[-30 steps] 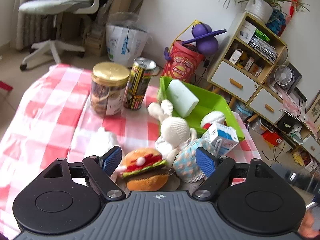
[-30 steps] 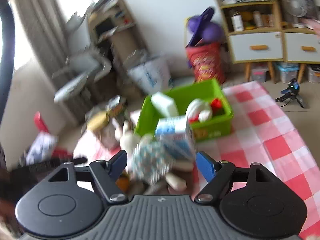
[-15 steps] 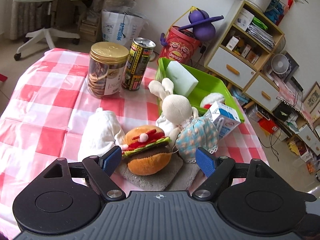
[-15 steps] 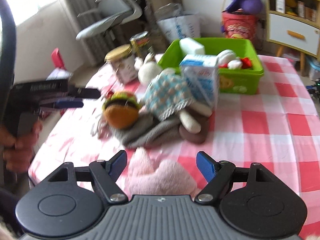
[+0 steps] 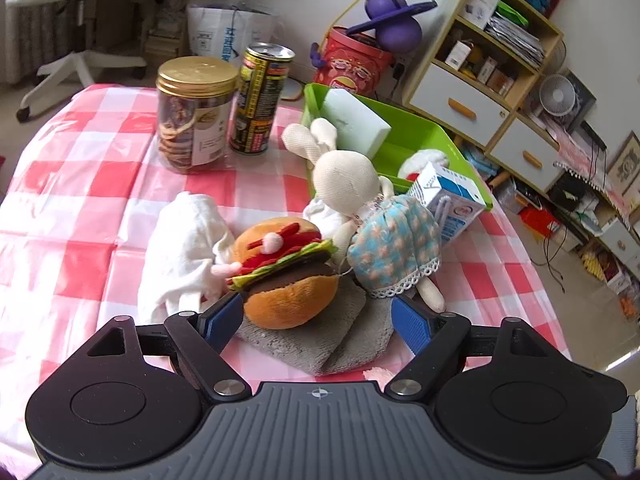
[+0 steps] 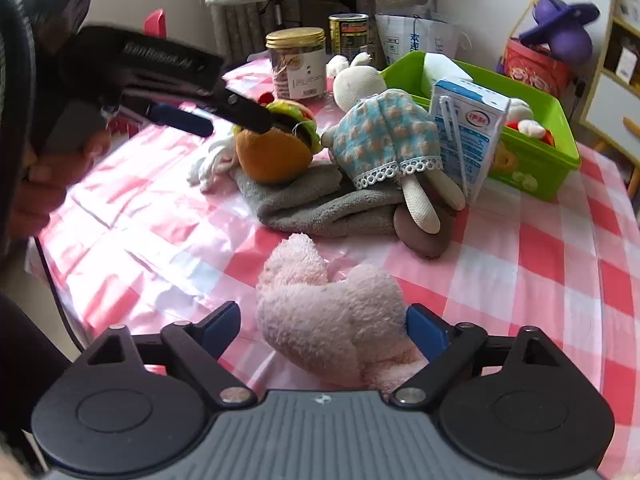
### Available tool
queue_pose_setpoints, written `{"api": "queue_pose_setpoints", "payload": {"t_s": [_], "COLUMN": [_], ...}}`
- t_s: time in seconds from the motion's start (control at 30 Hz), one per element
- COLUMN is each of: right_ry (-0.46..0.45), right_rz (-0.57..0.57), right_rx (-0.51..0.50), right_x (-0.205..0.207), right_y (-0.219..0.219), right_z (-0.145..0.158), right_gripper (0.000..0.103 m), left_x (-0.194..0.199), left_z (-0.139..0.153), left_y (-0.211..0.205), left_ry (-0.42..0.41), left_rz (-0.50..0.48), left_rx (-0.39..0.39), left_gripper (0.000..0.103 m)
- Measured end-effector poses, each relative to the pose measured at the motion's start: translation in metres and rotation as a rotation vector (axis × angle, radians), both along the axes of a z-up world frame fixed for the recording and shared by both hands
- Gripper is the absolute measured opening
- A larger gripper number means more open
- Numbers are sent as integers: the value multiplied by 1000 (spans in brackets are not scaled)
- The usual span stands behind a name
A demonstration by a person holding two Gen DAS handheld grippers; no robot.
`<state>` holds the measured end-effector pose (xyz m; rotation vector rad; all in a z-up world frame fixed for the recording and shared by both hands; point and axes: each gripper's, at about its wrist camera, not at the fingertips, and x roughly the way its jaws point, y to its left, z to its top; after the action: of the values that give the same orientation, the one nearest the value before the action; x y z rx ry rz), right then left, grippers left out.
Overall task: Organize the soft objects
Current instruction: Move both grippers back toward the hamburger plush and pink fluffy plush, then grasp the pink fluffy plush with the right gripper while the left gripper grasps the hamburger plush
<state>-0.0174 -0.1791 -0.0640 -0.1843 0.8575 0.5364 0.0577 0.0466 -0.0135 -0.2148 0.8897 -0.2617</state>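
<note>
Left tool [image 5: 318,316] was wide open w/ nothing held, straddling the burger plush [image 5: 286,270] at frame center, prob. lining up a grab. Right tool [image 6: 322,330], also open and empty, bracketed the pink plush [image 6: 332,320] lying on the tabletop [image 6: 540,280] at lower center.

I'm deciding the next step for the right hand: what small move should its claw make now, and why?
Probably close the right claw on the pink plush. Its jaws are open on either side of the plush, which lies loose on the tablecloth, still outside the green bin.
</note>
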Motion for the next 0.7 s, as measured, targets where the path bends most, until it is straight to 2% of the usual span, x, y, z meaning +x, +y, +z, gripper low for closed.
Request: {"api": "queue_pose_setpoints", "payload": {"t_s": [0.27, 0.4, 0.5, 0.7], "right_ry": [-41, -28, -3, 3], "right_rz": [-24, -79, -101, -97], "right_rx": [-81, -52, -15, -13], "right_x": [8, 16, 21, 20], "right_y": [7, 1, -3, 1], "right_z": [-14, -14, -12, -11], "right_gripper": [64, 51, 49, 48], "left_x": [8, 12, 17, 23], "left_z": [-13, -19, -21, -29], "left_y": [-13, -21, -27, -41], "left_ry": [-5, -29, -51, -84], "left_rz": [-25, -29, -49, -77], "left_rx": [67, 123, 158, 256], "left_gripper": [80, 80, 80, 81]}}
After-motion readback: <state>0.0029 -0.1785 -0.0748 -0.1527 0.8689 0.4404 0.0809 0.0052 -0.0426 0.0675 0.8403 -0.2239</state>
